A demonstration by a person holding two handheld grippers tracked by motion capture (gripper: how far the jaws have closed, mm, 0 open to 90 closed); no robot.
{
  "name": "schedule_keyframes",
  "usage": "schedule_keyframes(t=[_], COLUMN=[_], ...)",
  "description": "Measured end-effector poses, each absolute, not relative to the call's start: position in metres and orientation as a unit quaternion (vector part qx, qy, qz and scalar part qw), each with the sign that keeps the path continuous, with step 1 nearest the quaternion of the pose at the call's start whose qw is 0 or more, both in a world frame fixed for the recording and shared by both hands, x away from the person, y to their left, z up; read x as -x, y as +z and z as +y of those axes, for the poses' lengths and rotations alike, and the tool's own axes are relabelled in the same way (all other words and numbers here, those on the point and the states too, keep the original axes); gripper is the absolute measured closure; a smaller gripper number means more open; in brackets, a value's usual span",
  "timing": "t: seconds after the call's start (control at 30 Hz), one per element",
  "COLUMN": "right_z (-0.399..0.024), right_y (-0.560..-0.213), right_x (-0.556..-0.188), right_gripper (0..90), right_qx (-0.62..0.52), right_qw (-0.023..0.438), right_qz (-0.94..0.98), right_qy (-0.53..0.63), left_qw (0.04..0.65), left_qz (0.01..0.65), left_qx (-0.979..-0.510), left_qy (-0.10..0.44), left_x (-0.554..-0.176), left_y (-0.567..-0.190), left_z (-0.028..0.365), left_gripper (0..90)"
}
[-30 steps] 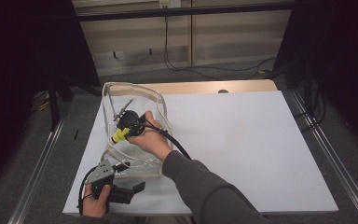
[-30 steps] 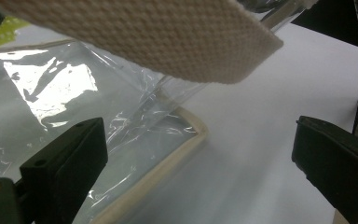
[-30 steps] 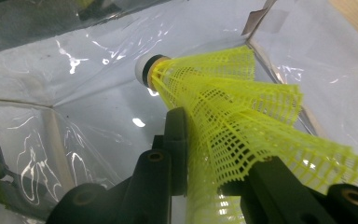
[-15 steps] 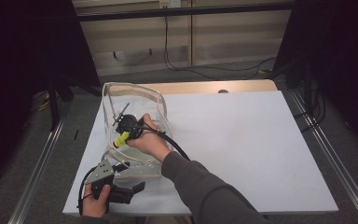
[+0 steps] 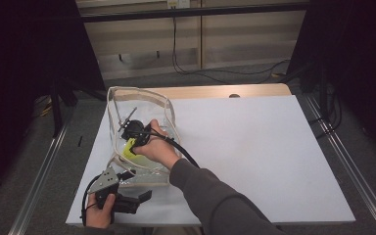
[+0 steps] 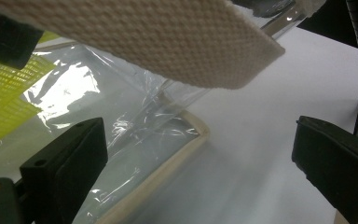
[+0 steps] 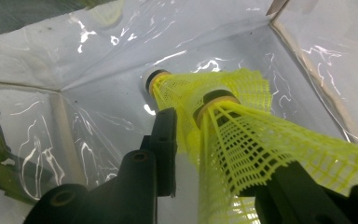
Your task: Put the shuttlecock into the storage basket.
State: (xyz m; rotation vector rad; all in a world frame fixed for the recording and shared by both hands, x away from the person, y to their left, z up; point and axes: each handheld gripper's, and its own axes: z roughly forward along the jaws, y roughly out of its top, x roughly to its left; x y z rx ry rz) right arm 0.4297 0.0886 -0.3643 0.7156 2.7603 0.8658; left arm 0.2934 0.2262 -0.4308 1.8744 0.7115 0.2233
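The right gripper [image 7: 205, 140], deep inside the clear bag [image 5: 169, 110], is loosening its jaws, which have just been opening, around the yellow shuttlecock [image 7: 242, 140], which is lying lengthwise between them, cork end pointing away.

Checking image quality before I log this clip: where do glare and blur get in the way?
Right gripper view: white glare streaks across the clear bag; yellow shuttlecocks sharp. Left gripper view: woven strap crisp, table beyond soft. High view: dim, dark surroundings.

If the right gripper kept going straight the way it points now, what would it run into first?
Most likely the clear plastic bag's bottom panel. The right gripper is inside the bag, with the yellow mesh shuttlecocks between its jaws, which have just been opening. Their cork tips look close to that panel, though depth is unclear.
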Motion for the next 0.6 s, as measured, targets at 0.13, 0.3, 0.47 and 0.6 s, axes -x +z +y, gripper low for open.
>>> schedule_keyframes(t=[0.13,0.3,0.47,0.6], right_z=[0.0877,0.0872,0.0883,0.0891], right_y=[-0.3636,-0.3635,-0.3632,-0.3638], right_x=[-0.4301,-0.4306,-0.4303,-0.43], right_gripper=[65.6,65.4,78.1,75.7], right_qx=[-0.238,-0.238,-0.232,-0.226], right_qw=[0.083,0.078,0.068,0.067], right_qz=[0.924,0.924,0.926,0.928], right_qy=[0.288,0.287,0.29,0.29], left_qw=[0.533,0.533,0.535,0.536], left_qz=[0.299,0.298,0.298,0.298], left_qx=[-0.786,-0.786,-0.785,-0.784], left_qy=[0.094,0.094,0.094,0.094], left_x=[-0.2933,-0.2931,-0.2932,-0.2933], left_y=[-0.4305,-0.4304,-0.4306,-0.4309], left_z=[0.2264,0.2266,0.2262,0.2259], left_gripper=[3.2,3.1,3.1,3.1])
